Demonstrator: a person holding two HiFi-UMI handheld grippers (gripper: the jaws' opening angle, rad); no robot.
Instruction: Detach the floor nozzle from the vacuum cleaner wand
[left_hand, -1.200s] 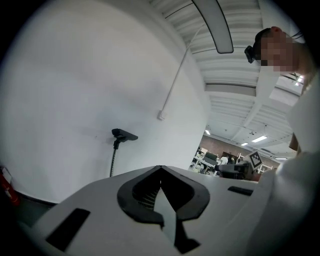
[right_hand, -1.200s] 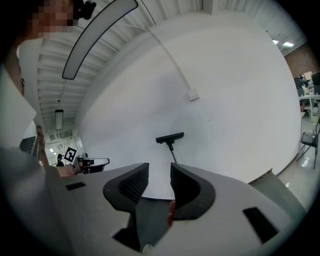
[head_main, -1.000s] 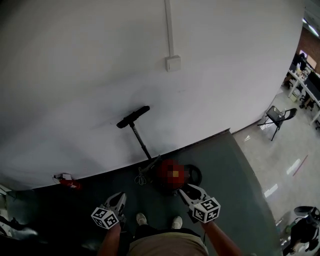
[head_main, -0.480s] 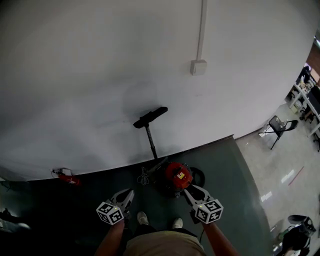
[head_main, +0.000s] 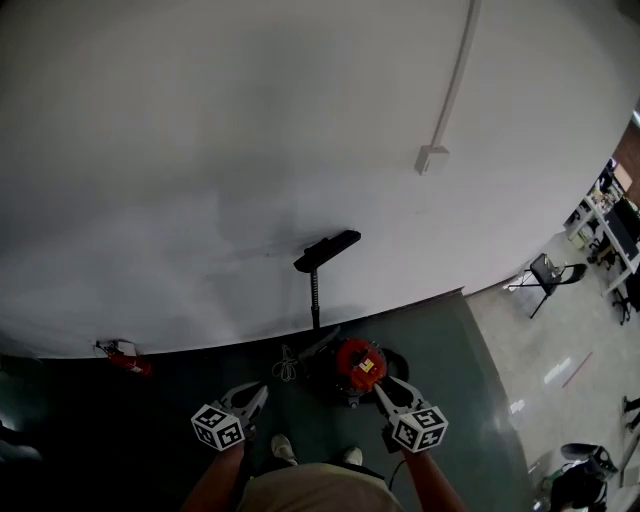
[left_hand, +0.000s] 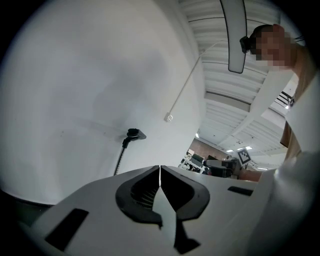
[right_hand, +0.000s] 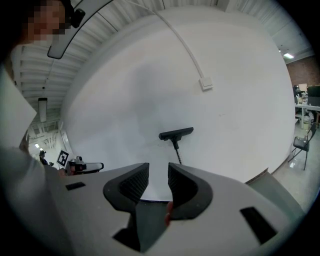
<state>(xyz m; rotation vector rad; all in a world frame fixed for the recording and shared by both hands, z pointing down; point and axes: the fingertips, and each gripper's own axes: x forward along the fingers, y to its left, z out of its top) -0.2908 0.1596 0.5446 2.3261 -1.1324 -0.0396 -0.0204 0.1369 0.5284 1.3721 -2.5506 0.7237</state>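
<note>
Floor nozzle (head_main: 327, 251), a black bar, is on the upper end of the vacuum cleaner wand (head_main: 315, 298), which stands nearly upright against the white wall (head_main: 200, 150), the nozzle lying tilted against the wall's face. The wand's lower end meets the red canister body (head_main: 358, 366), which sits on the dark floor (head_main: 170, 395) just at the foot of the wall. Both claws hover low in front of the person, well short of the nozzle. The left claw (head_main: 258, 392) is clenched, its jaws meeting with nothing between them. The right claw (head_main: 382, 384) hangs close by the red body, its jaws drawn in to a narrow slit and empty. A small box (head_main: 430, 157) with a conduit is fixed higher on the wall, and a folding chair (head_main: 545, 272) stands off to the right.
</note>
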